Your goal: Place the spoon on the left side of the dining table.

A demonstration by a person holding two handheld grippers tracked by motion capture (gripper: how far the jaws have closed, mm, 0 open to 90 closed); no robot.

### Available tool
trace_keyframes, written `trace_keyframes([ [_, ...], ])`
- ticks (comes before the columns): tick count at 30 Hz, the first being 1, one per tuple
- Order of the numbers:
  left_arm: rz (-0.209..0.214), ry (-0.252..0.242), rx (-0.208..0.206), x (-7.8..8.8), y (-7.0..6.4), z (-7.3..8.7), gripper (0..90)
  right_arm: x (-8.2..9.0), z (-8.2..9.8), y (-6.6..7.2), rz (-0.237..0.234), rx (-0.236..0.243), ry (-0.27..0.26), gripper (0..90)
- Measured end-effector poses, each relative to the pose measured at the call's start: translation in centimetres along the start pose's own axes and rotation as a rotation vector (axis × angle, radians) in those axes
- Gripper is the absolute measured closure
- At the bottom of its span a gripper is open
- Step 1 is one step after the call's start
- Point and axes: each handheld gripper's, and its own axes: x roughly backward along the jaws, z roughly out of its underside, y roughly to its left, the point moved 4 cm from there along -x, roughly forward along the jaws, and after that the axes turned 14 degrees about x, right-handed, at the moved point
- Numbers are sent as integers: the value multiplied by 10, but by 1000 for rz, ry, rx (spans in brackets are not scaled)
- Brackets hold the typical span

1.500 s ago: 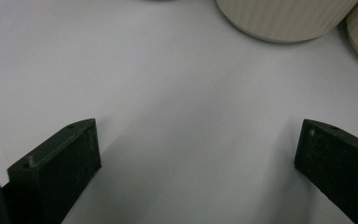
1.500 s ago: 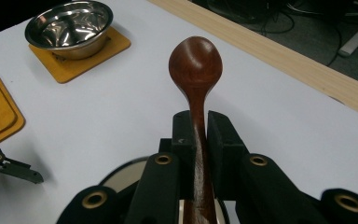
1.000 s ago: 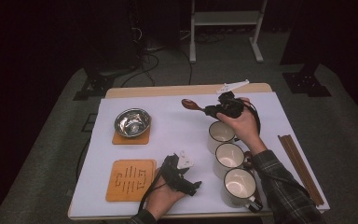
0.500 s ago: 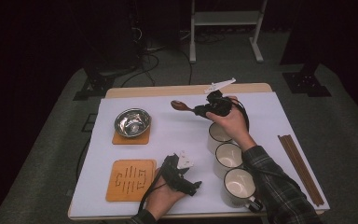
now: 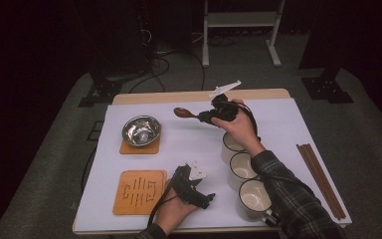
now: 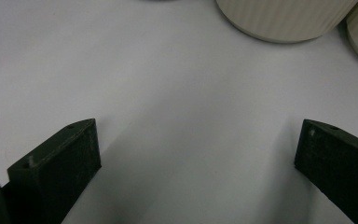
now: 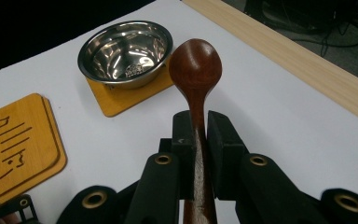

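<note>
The wooden spoon's point(image 7: 196, 65) handle end runs off the bottom edge.

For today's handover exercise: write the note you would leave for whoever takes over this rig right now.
Right gripper: fingers shut on the wooden spoon, held above the table, bowl end pointing toward the steel bowl.
Left gripper: open, holding nothing, low over the white cover near the cups.
Steel bowl sits on its coaster; the second coaster is bare.
Done: spoon picked up.
Left: probably carry it to the bowl and release.
</note>
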Motion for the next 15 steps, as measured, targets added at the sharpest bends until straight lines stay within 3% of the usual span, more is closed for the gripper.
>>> trace_keyframes([
  [15,0,1,0,0,0,0,0,-21,-24,6,-42,32,5,810],
])
